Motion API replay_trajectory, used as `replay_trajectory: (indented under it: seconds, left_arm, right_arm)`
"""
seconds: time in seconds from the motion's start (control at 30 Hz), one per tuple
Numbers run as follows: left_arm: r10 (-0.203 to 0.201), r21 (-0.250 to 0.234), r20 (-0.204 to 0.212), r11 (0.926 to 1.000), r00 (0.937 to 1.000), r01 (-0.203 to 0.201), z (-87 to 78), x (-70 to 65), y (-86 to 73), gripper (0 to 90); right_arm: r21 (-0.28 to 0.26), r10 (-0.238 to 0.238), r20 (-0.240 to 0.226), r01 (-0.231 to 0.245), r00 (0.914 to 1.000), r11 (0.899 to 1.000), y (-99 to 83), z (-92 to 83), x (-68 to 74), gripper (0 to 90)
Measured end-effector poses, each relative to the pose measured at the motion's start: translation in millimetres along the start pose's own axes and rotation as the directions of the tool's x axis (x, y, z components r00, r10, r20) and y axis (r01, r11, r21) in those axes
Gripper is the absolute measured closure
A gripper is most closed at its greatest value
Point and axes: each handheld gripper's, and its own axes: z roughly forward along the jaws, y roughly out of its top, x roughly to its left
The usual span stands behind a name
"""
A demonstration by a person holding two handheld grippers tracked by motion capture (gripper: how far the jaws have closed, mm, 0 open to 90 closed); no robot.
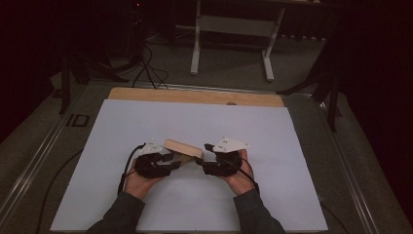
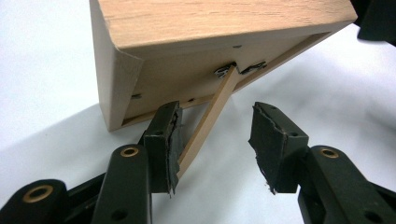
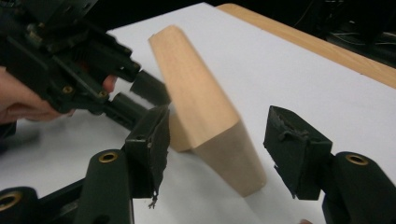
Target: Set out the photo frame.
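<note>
I see the wooden frame [image 1: 183,148] tilted near the middle of the white sheet [image 1: 122,126], a little toward its near edge, propped on its thin back strut [image 2: 205,123]. My left gripper [image 2: 212,144] stands wide open around that strut; the left pad [image 2: 169,144] looks to touch it, the other pad is clear. My right gripper [image 3: 215,149] is also spread wide, either side of the frame's end, gripping nothing. The left gripper appears behind the frame in the right gripper view.

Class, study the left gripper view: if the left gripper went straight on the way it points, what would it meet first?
Probably the thin wooden stand strut between the open left gripper jaws, then the wooden frame back; depth is uncertain.
</note>
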Motion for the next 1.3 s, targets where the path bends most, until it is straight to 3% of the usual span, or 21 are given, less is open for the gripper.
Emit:
replay_trajectory:
  seconds: [0.17, 0.4, 0.63, 0.7, 0.9, 1.3]
  left_arm:
    - [0.008, -0.012, -0.012, 0.9999, 0.9999, -0.008, -6.2, -0.4, 1.4, 54.3]
    - [0.024, -0.032, -0.040, 0.9992, 0.9989, -0.026, -15.6, -2.6, 3.3, 61.8]
    - [0.035, -0.035, -0.099, 0.9987, 0.9945, -0.038, -20.0, -2.5, 5.3, 68.4]
    - [0.023, -0.037, -0.109, 0.9989, 0.9937, -0.028, -20.2, -1.6, 5.8, 71.3]
    - [0.009, -0.032, -0.121, 0.9994, 0.9926, -0.013, -18.4, 1.0, 8.2, 79.5]
    - [0.041, -0.012, -0.118, 0.9990, 0.9921, -0.042, -9.9, -4.1, 8.8, 88.6]
  right_arm:
    - [-0.040, 0.050, 0.038, -0.048, 0.9980, 0.998, 0.4, -4.3, -8.0, 41.4]
    - [-0.094, 0.113, 0.089, -0.104, 0.9896, 0.990, -0.5, -10.4, -20.5, 52.3]
    - [-0.089, 0.142, 0.131, -0.131, 0.9812, 0.987, -7.3, -5.6, -30.8, 79.9]
    - [-0.087, 0.149, 0.122, -0.139, 0.9812, 0.986, -8.4, -1.2, -34.0, 88.8]
    - [-0.047, 0.145, 0.107, -0.141, 0.9836, 0.989, -11.1, 15.4, -36.8, 89.7]
    - [-0.031, 0.179, 0.059, -0.178, 0.9820, 0.984, -16.3, 29.5, -42.1, 89.7]
